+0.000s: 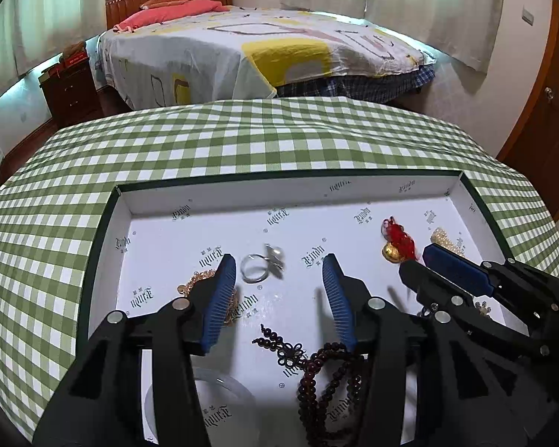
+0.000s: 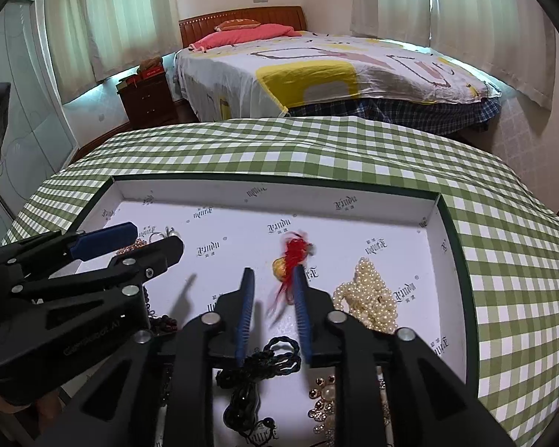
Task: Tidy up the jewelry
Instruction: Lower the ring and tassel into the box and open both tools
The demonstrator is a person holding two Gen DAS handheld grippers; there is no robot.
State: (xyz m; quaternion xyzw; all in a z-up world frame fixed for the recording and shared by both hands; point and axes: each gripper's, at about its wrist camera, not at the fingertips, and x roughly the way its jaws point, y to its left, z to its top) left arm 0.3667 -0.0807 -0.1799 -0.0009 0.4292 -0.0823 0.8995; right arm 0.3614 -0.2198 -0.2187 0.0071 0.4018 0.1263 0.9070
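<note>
A shallow white-lined box (image 1: pixel 466 190) (image 2: pixel 443 219) with dark green edges sits on the green checked tablecloth and holds the jewelry. My left gripper (image 1: pixel 279 270) is open over the box floor, with a silver ring (image 1: pixel 255 266) lying between its fingertips. A gold chain (image 1: pixel 195 283) lies by its left finger and dark red beads (image 1: pixel 328 383) lie under it. My right gripper (image 2: pixel 272 275) is open, with a blurred red tassel charm with a gold bead (image 2: pixel 292 257) (image 1: pixel 398 242) between its tips. A pearl strand (image 2: pixel 369 298) lies to its right.
A black cord necklace (image 2: pixel 253 368) and rhinestone pieces (image 2: pixel 322 402) lie near the right gripper's base. A clear bangle (image 1: pixel 227 398) lies at the box's near left. A bed (image 1: pixel 264 56) and a dark nightstand (image 1: pixel 70 89) stand beyond the table.
</note>
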